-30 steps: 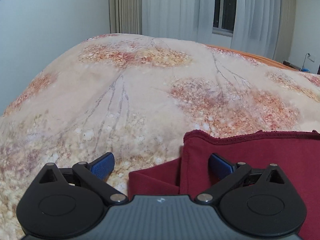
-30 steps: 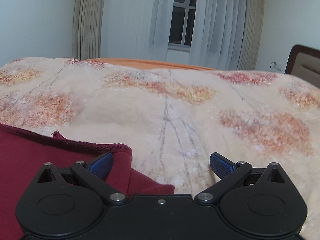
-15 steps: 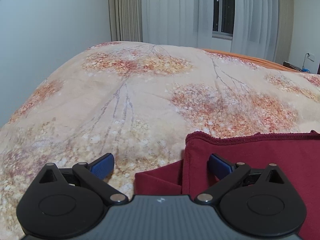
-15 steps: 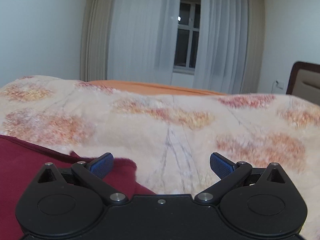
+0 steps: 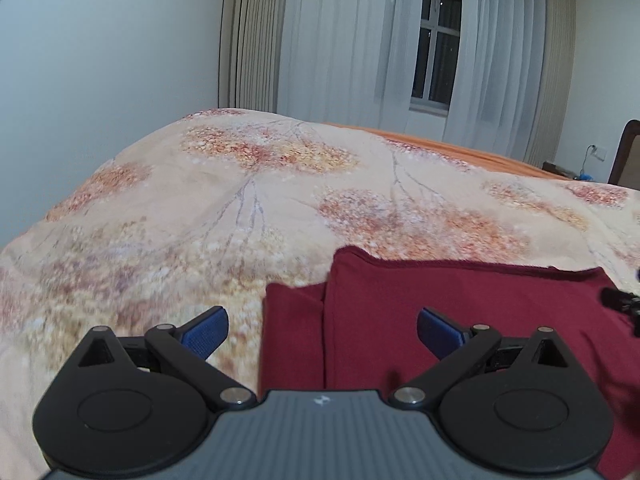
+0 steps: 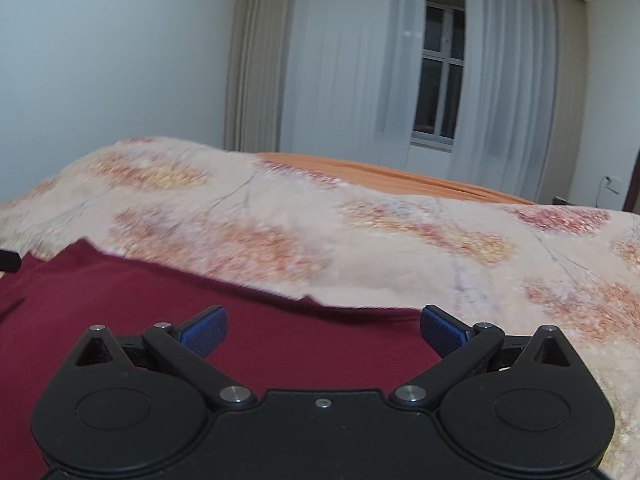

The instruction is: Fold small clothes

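A dark red garment (image 5: 460, 300) lies folded flat on the floral bedspread (image 5: 240, 208). In the left wrist view its left edge shows a lower layer sticking out beside the top layer. My left gripper (image 5: 322, 326) is open and empty, just above the garment's left edge. My right gripper (image 6: 322, 326) is open and empty above the garment (image 6: 200, 312), near its far hem. The tip of the right gripper shows at the right edge of the left wrist view (image 5: 620, 300).
The bedspread (image 6: 400, 232) covers the bed, with an orange sheet (image 6: 360, 172) at the far edge. White curtains (image 5: 360, 40) and a window (image 6: 440, 80) are behind. A dark headboard (image 5: 628, 156) stands at the right. A wall (image 5: 100, 60) runs along the left.
Both grippers have lifted and tilted up, so more wall and curtain show. The right gripper has moved left over the garment. Both stay open.
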`<state>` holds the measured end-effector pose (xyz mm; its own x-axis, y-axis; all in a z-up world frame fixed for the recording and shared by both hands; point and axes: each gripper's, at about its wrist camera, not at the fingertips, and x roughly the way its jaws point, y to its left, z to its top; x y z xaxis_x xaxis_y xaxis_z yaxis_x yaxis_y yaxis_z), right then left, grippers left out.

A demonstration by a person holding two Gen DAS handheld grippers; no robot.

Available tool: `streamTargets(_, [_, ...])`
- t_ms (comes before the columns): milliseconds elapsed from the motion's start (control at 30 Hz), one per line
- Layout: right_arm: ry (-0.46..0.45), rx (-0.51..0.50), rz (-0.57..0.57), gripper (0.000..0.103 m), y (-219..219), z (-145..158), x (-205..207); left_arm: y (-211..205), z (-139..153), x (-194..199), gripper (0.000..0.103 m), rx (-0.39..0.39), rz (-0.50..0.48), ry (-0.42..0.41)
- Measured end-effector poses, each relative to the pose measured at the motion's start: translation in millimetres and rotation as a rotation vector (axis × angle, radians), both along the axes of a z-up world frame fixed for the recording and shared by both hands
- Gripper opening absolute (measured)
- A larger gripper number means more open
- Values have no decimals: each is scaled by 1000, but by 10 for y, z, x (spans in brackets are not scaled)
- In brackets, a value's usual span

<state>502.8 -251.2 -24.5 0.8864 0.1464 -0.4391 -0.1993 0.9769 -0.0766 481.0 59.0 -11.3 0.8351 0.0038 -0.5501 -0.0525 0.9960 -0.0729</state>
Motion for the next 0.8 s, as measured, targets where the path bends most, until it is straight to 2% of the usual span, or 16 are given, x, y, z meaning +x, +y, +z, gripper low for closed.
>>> streamTargets(233, [14,-148,71,102,499,-316,-275,-95,-246,-502,103,41,11,-50])
streamTargets(433, [-35,-179,51,102,599,-426,-659,-42,-385,-783,103,-54,27,-72])
streamTargets(633, [-92,-231,41,102,662,-450,-1085,73,-494,-862,103,-186,-21,-23])
streamTargets(800, [-57,-245,41,102,636,-511,-1282,45,-546,-946,103,-189,-56,-29])
